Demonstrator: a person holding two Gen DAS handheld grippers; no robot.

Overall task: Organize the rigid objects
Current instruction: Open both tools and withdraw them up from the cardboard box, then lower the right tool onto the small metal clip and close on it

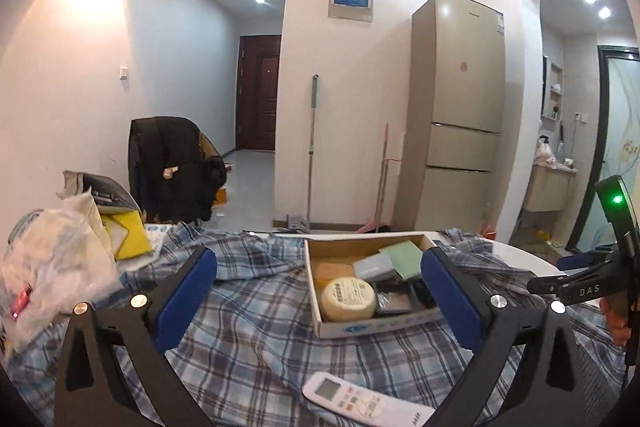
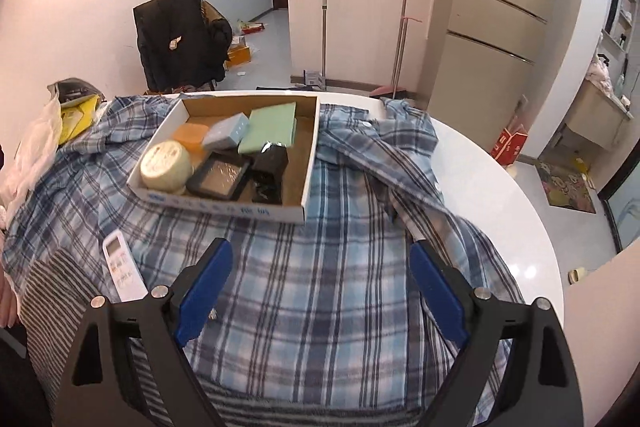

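A shallow cardboard box (image 1: 316, 279) (image 2: 308, 163) rests on a blue plaid shirt (image 1: 256, 311) (image 2: 320, 291) spread over a white round table (image 2: 516, 227). Inside lie a round cream tin (image 1: 348, 298) (image 2: 166, 165), an orange block (image 2: 191, 135), a grey box (image 2: 226, 133), a green box (image 2: 269, 129) and black items (image 2: 270, 163). A white remote (image 1: 360, 401) (image 2: 122, 267) lies on the shirt nearer me. My left gripper (image 1: 320, 279) stands open, empty, its jaws framing the box from a distance. My right gripper (image 2: 320, 269) hangs open over bare shirt.
Plastic bags (image 1: 52, 255) and yellow packets (image 1: 128, 233) crowd the table's left side. A striped cloth (image 2: 52, 291) lies at the near left. Behind the table stand a chair with a black coat (image 1: 172, 167), a mop (image 1: 312, 147), a broom and a fridge (image 1: 460, 107).
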